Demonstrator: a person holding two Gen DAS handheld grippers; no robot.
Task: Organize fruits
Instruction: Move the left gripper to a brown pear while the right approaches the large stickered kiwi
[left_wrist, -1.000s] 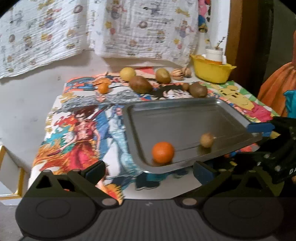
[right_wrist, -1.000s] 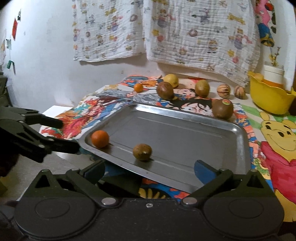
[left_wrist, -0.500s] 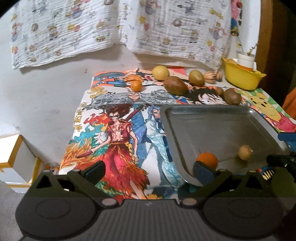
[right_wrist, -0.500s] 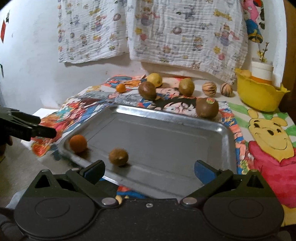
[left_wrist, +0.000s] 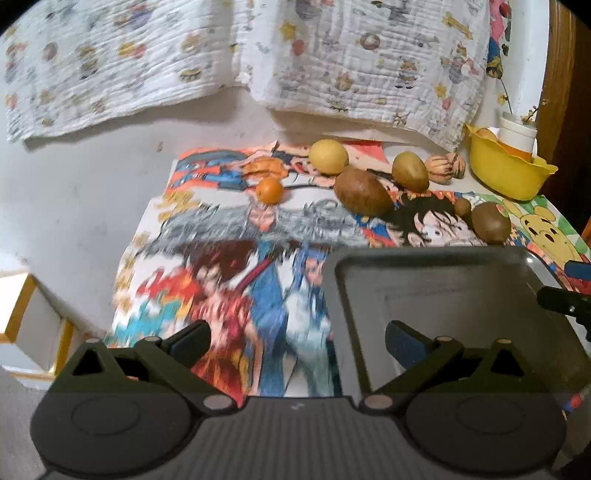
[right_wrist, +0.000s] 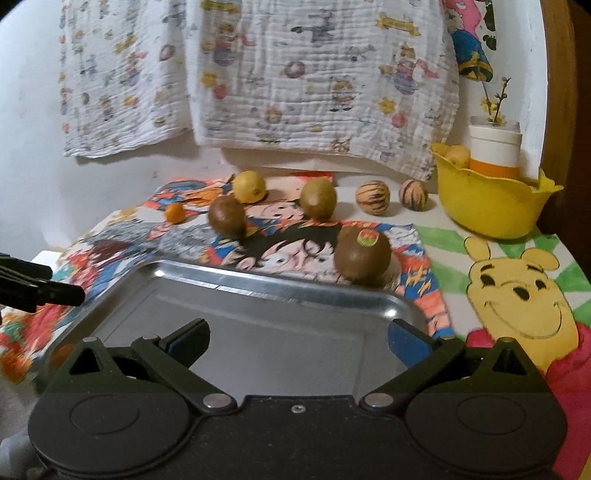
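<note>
The metal tray (right_wrist: 258, 332) lies directly under both pairs of tongs, and every loose fruit sits beyond its far rim, so any coming reach has to go forward over the tray. The right tongs (right_wrist: 297, 341) stand wide apart with nothing between the fingers, and so do the left tongs (left_wrist: 297, 341).

Nearest the tray is the stickered brown fruit (right_wrist: 362, 256), just beyond the far rim toward its right corner, almost straight ahead of the right tongs. That makes the right hand the nearer one, I judge. From the left view the same fruit (left_wrist: 491, 222) lies far off to the right.

The elongated brown fruit (left_wrist: 364, 192) lies beyond the tray's far left corner, its long axis slanted across the left tongs' line of approach. Behind it are the yellow lemon (left_wrist: 328, 156) and a greenish-brown fruit (left_wrist: 410, 171). The small orange (left_wrist: 269, 190) sits well left of that corner, on the left hand's side. Two striped fruits (right_wrist: 373, 196) rest by the yellow bowl (right_wrist: 491, 206), far beyond the tray's right side on the table (right_wrist: 436, 214).
</note>
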